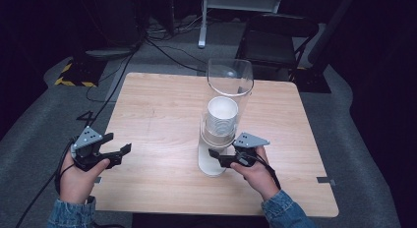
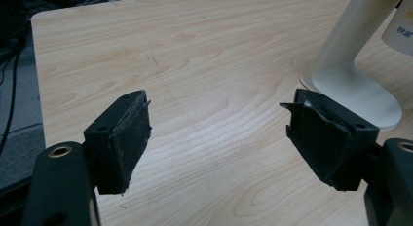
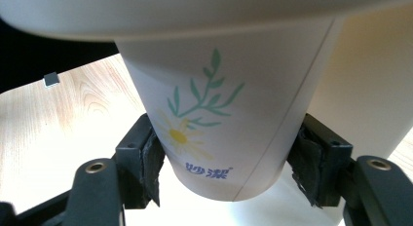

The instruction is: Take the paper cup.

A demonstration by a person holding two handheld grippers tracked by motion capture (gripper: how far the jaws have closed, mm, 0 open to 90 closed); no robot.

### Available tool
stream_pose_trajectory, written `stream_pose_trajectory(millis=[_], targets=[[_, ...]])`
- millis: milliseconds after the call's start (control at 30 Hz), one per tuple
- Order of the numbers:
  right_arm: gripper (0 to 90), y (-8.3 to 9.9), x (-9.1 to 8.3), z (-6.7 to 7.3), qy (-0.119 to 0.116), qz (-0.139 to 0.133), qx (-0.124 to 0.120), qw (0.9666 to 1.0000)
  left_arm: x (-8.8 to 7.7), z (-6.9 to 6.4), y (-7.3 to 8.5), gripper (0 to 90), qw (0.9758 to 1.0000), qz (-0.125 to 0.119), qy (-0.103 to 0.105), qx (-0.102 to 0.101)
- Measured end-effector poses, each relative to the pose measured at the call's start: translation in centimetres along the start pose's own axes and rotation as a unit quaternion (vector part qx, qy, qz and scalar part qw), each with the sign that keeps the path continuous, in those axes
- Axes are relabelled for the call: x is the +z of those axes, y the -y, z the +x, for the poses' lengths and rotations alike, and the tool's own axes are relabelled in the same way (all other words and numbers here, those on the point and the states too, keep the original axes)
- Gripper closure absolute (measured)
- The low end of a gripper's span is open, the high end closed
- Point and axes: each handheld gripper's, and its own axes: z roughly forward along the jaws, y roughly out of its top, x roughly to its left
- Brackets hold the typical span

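1. Two hands enter from the near edge of the worktop (image 1: 162, 184), each holding a gripper.
2. Left gripper (image 1: 118, 152): held low over the near-left part of the worktop, well apart from everything else. Jaws wide open and empty; in the left gripper view bare wood shows between the pads (image 2: 127, 143).
3. Right gripper (image 1: 216, 156): at the foot of the cup dispenser (image 1: 216, 134), reaching in from the right. In the right gripper view the jaws stand either side of the lowest paper cup (image 3: 224, 123), the left pad at or touching the cup wall, the right pad just beside it. Whether they press is not clear; the jaws look partly open around the cup.
4. Paper cup: white with a flower and leaf print, hanging below the dispenser's collar, bottom clear of the white base (image 2: 355, 84).
5. Cup stack (image 1: 222, 115): nested inside the clear tube (image 1: 230, 78), mid-worktop.
6. Step in hand, as judged: taking hold of the lowest cup. Next move likely calls for a firm close, then a straight downward pull, with the base perhaps steadied.
7. Room: little drop space between cup bottom and base; open worktop left and right; the far edge lies behind the tube.
8. Beyond: folding chair (image 1: 275, 41), cables on grey floor.
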Motion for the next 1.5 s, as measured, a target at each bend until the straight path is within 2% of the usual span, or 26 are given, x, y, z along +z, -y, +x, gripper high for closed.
stream_pose_trajectory(millis=[267,367,533,600,633,667,700,800,867,933,1200,1300,1500], targets=[[35.7,0.1,0.1,-0.2,0.002,0.003,-0.001,1.0,0.0,-0.1,0.0,23.4,1.0,-0.002,0.0,-0.002],[35.7,0.2,0.1,-0.3,0.008,0.007,-0.009,0.9999,0.0,0.0,0.0,23.4,1.0,0.0,0.0,0.0],[35.8,0.2,0.2,-0.3,0.005,0.007,-0.006,0.9999,0.1,0.0,0.0,23.4,1.0,0.0,0.0,-0.002],[36.1,0.3,0.2,-0.1,-0.001,0.012,0.005,0.9999,0.1,0.0,0.0,23.3,1.0,0.0,0.001,0.0],[37.1,0.4,0.3,0.0,-0.001,0.028,0.007,0.9996,0.1,0.0,0.0,23.3,1.0,0.0,0.001,0.0],[37.1,0.4,0.3,0.0,-0.001,0.028,0.007,0.9996,0.1,0.0,0.0,23.4,1.0,0.0,0.001,0.0],[37.3,1.3,0.9,0.0,0.007,0.061,-0.002,0.9981,0.1,-0.1,0.0,23.4,1.0,-0.001,0.001,-0.003],[37.2,2.0,1.3,-0.1,0.0,0.069,0.004,0.9976,-0.1,0.1,-0.1,23.4,1.0,-0.003,0.0,0.0],[37.1,1.9,1.1,0.0,0.003,0.065,-0.007,0.9979,-0.2,0.2,0.0,23.4,1.0,-0.005,-0.002,-0.005],[37.1,1.9,1.1,0.0,0.003,0.063,-0.004,0.998,-0.2,0.2,0.0,23.3,1.0,-0.004,-0.002,-0.006],[36.9,2.7,0.3,0.0,0.008,0.09,-0.014,0.9958,0.1,0.2,-0.1,23.4,1.0,-0.004,0.001,-0.006],[36.9,3.2,-0.1,0.0,0.014,0.108,-0.02,0.9938,0.5,0.3,-0.1,23.4,1.0,0.0,0.004,-0.005],[36.9,3.7,-0.7,-0.2,0.017,0.122,-0.021,0.9922,1.2,0.2,-0.4,23.4,0.9999,0.004,0.011,0.001]])
